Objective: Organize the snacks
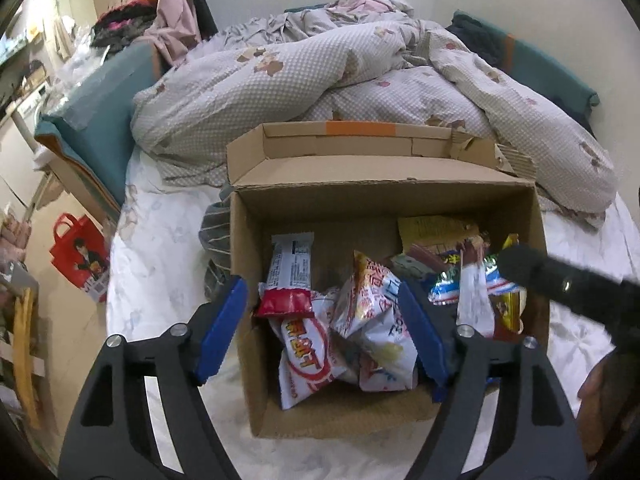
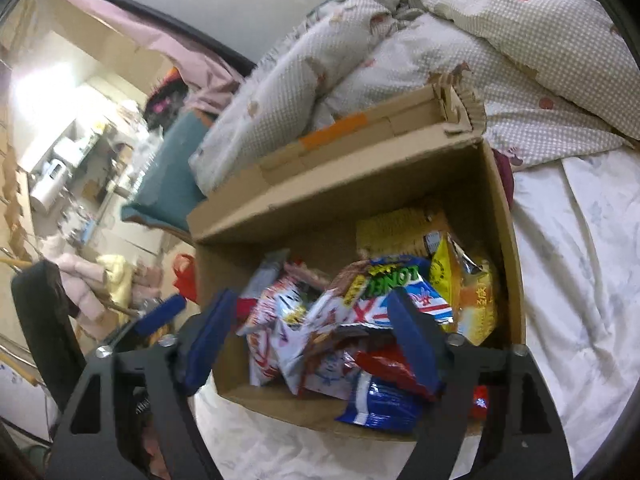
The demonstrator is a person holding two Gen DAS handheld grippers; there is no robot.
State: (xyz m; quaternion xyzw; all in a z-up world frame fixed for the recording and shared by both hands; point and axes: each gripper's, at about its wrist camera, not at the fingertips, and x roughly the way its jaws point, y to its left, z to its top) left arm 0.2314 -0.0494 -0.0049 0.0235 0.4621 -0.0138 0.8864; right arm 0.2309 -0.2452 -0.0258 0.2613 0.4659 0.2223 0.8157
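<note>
A bed (image 1: 168, 264) with a pale printed sheet carries everything. A rumpled checked quilt (image 1: 360, 76) is heaped across its far half, and a teal cushion (image 1: 104, 120) leans at its far left edge.

On the near half of the bed stands an open cardboard box (image 1: 384, 200), its back flap (image 1: 360, 144) folded away against the quilt. The snacks lie loose inside it, piled toward the near wall. Along the box's left wall a red-and-white wrapped bar (image 1: 290, 276) stands nearly on end. White packets with red print (image 1: 308, 356) are crumpled against the near wall. In the far right corner sits a yellow noodle pack (image 2: 400, 228), with a blue-and-white crisp bag (image 2: 404, 292) and an orange-yellow packet (image 2: 476, 300) just in front of it. A dark blue foil pouch (image 2: 380, 400) lies at the near edge of the box.

The left gripper (image 1: 324, 332) hangs over the near left part of the box with its blue pads (image 1: 222, 328) spread wide and nothing between them. The right gripper (image 2: 308, 340) hovers above the pile, likewise released, its jaws apart and empty.

A red tote bag (image 1: 78, 252) sits on the floor beside the bed's left edge.
</note>
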